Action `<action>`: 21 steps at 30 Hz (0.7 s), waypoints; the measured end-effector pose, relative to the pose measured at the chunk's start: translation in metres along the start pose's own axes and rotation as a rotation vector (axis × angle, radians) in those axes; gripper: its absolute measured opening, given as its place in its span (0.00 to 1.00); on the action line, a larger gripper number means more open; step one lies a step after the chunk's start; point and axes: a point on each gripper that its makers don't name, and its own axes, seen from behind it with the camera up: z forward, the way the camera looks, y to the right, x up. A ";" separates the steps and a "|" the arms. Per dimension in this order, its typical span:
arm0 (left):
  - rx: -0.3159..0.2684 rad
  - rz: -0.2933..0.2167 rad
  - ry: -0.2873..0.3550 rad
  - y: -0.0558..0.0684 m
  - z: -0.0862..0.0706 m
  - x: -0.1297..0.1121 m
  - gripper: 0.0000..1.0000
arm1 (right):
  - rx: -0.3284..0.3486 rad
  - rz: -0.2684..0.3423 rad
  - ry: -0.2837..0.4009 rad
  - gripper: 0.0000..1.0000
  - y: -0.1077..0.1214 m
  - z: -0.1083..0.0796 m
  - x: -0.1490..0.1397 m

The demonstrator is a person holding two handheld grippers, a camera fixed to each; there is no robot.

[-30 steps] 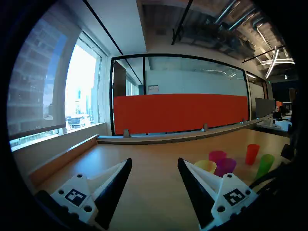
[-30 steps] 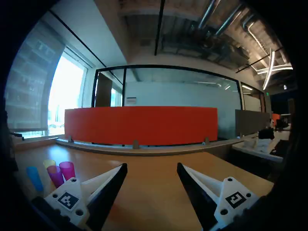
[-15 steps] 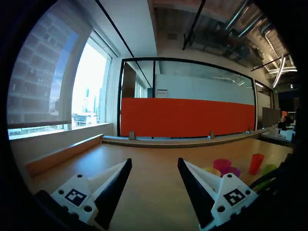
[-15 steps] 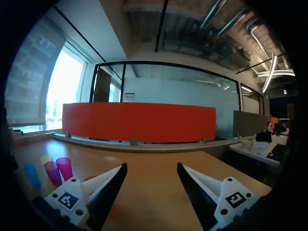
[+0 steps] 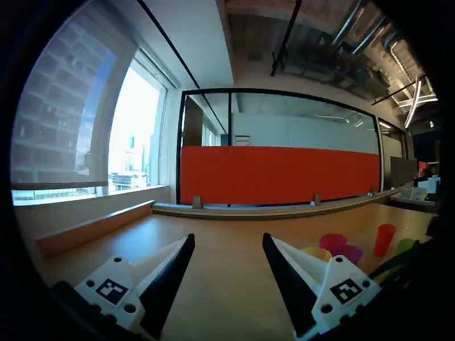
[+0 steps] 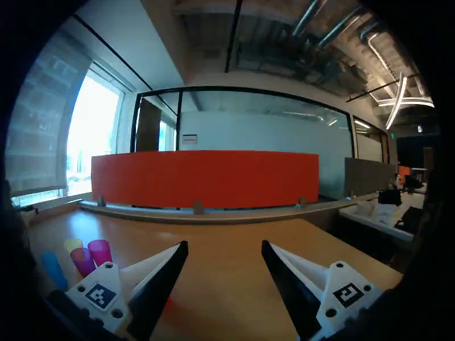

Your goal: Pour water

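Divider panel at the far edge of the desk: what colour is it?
The divider panel is solid orange-red; it shows best in the right gripper view.

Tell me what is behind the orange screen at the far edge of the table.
Above the orange screen, a black-framed glass wall shows behind it. Anything lower down is hidden by the screen itself.

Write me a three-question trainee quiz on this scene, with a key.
1. True or false: the left tool is open and holds nothing.
2. The partition behind the table is: A blue, B orange, C green.
3. Fill in: in the right gripper view, the pink cup stands on the ___ side of the right tool.
Key: 1 true; 2 B; 3 left.
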 end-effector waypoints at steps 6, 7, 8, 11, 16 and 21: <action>0.001 0.001 0.011 0.002 0.006 -0.001 0.88 | -0.011 -0.002 -0.005 1.00 -0.002 0.001 0.002; -0.001 0.000 0.011 0.004 0.007 -0.002 0.88 | -0.011 -0.006 -0.007 1.00 -0.002 0.001 0.002; -0.003 -0.001 0.011 0.006 0.008 -0.002 0.88 | -0.011 -0.011 -0.009 1.00 -0.003 0.001 0.002; -0.009 -0.001 0.013 0.012 0.011 -0.004 0.88 | -0.012 -0.025 -0.012 1.00 -0.004 0.001 0.003; -0.009 0.006 0.014 0.018 0.014 -0.008 0.88 | -0.009 -0.034 -0.017 1.00 -0.006 0.002 0.004; -0.008 0.003 0.019 0.022 0.017 -0.008 0.88 | -0.011 -0.030 -0.020 1.00 -0.005 0.004 0.004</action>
